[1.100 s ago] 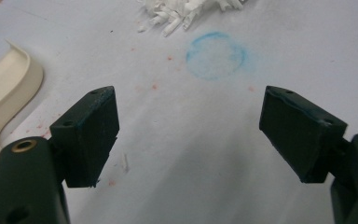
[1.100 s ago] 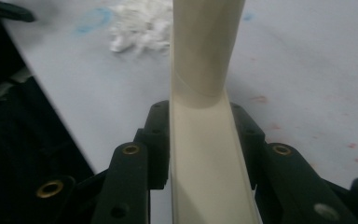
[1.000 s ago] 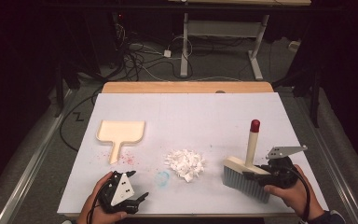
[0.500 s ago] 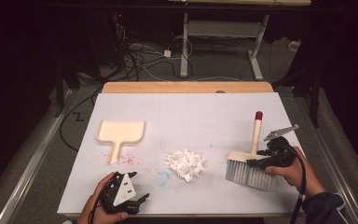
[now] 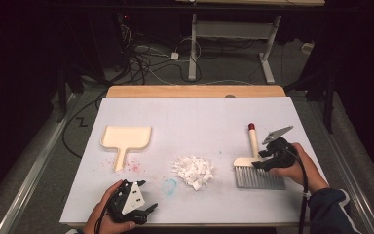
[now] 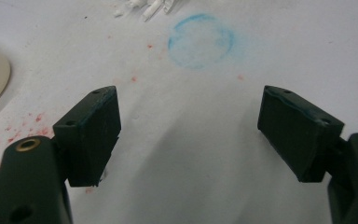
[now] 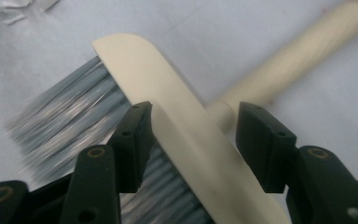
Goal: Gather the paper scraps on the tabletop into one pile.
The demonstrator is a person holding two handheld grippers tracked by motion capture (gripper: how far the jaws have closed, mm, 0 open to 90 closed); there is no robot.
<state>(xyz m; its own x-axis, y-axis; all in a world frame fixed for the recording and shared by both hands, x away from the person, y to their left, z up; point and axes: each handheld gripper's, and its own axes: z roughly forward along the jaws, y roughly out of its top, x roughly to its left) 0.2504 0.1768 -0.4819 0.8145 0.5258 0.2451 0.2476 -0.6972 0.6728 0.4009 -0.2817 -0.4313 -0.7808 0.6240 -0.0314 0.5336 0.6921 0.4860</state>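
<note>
Dark room, cables on the floor beyond; white table [image 5: 199, 117] with a wooden far edge. On it, left to right: cream dustpan [image 5: 125, 139] lying flat, a heap of white paper scraps [image 5: 193, 170] near the middle, and the hand brush [image 5: 255, 168] at the right, grey bristles toward me, red-tipped handle pointing away.

Progress, as I judge it: the sweep has not begun. Scraps sit in one pile, well apart from the dustpan, and the pan is empty. Left to do: grip the brush, take up the pan, push the scraps in.

My right gripper [image 7: 193, 135] is at the brush head. Its jaws have just been opening and now stand about half spread, straddling the cream back of the brush: one pad over the bristles, the other beside the handle root. The pads do not press on it.

My left gripper [image 6: 189, 128] rests low near the table's near edge, jaws wide, nothing between them, beside a faint blue ring mark [image 6: 200, 39] and short of the scraps.
</note>
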